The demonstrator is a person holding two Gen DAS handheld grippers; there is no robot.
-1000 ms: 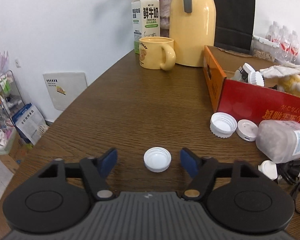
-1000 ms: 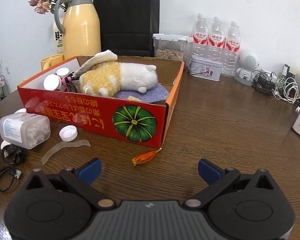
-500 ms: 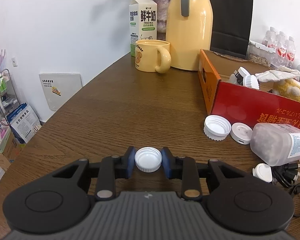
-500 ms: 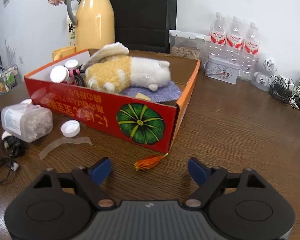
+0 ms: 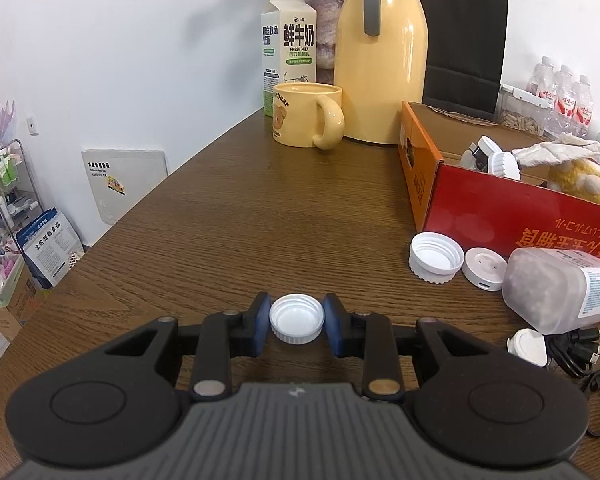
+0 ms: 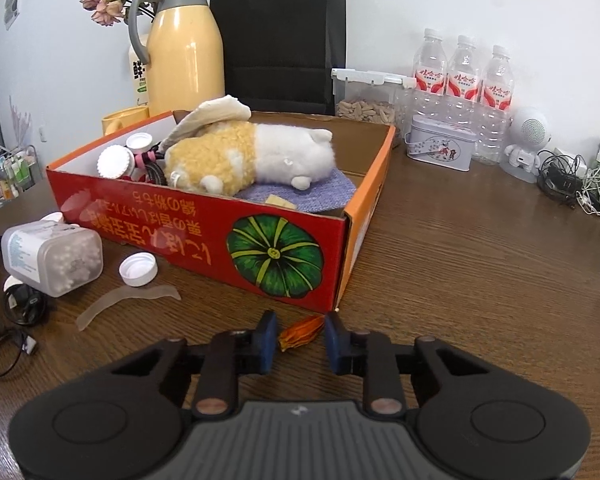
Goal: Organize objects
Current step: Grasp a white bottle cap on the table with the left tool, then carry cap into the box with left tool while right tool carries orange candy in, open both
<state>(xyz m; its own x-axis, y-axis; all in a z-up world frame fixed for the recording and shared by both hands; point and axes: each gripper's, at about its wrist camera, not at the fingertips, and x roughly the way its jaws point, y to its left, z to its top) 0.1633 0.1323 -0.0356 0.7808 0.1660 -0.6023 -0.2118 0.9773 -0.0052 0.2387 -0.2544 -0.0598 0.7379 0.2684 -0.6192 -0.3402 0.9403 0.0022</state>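
Squarely between the blue pads of the left gripper [image 5: 297, 325] sits a small white bottle cap [image 5: 297, 323], open side up on the brown wooden table [image 5: 260, 216]; both pads press its ribbed rim, so it is clamped. Off to its right, near the red cardboard box [image 5: 500, 204], lie a larger white lid [image 5: 436, 257], a round white disc [image 5: 485, 269] and a frosted plastic jar [image 5: 560, 289] on its side. At the table's far edge stand a yellow mug [image 5: 307, 119], a milk carton [image 5: 289, 50] and a yellow thermos jug [image 5: 380, 56].

The right gripper [image 6: 300, 338] has just been closing; an orange tassel [image 6: 300, 332] lies between its pads at the box's [image 6: 204, 220] near corner, and whether both pads already press it I cannot tell. Inside the box rests a yellow-and-white plush toy [image 6: 252, 156].
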